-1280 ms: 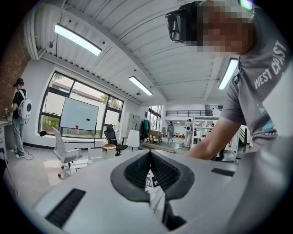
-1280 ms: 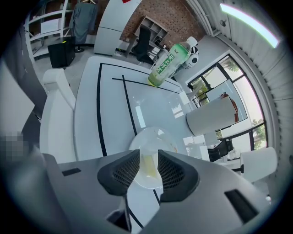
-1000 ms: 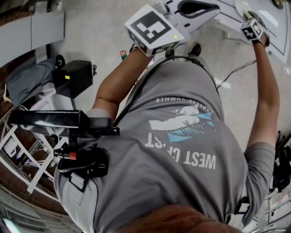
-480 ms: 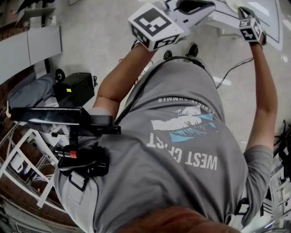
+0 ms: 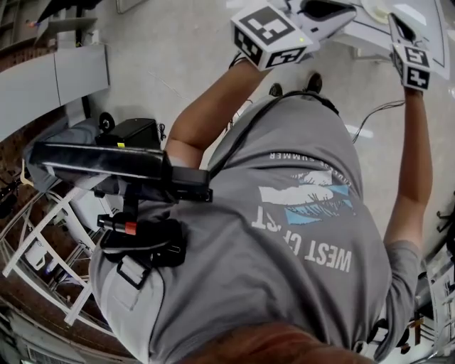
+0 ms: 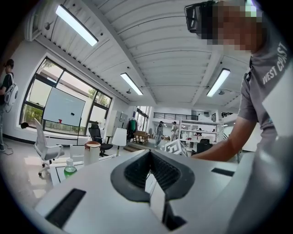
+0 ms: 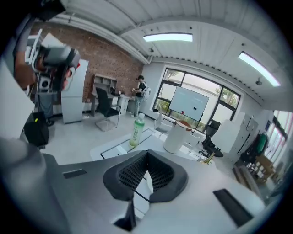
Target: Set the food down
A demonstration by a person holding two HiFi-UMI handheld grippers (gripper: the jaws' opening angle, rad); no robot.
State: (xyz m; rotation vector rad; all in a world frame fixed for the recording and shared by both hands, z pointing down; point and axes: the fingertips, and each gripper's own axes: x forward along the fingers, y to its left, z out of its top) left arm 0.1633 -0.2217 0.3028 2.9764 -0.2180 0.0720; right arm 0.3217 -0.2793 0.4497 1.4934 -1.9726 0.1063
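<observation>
No food shows in any view. In the head view my left gripper [image 5: 333,11] is held level above the near edge of the white table [image 5: 430,32]. My right gripper [image 5: 399,27] hangs over that table and points downward. Both gripper views show ribbed pads meeting with nothing between them: left gripper [image 6: 150,157], right gripper [image 7: 147,157]. The right jaws have just been closing, on nothing. On the table stand a green bottle [image 7: 136,130] and a white canister with a brown lid [image 7: 176,136]; the left gripper view shows the same bottle [image 6: 69,168] and canister [image 6: 92,152].
A black box [image 5: 135,131] and a white frame rack [image 5: 43,234] sit on the floor at my left. A black camera rig [image 5: 121,167] juts from my chest. Office chairs [image 7: 106,106] and a standing person [image 7: 141,91] are beyond the table. Cables trail on the floor [image 5: 373,117].
My right gripper has lifted away from the table top, rolled, and come nearer to me. My left gripper has drifted slightly to the right in the head view.
</observation>
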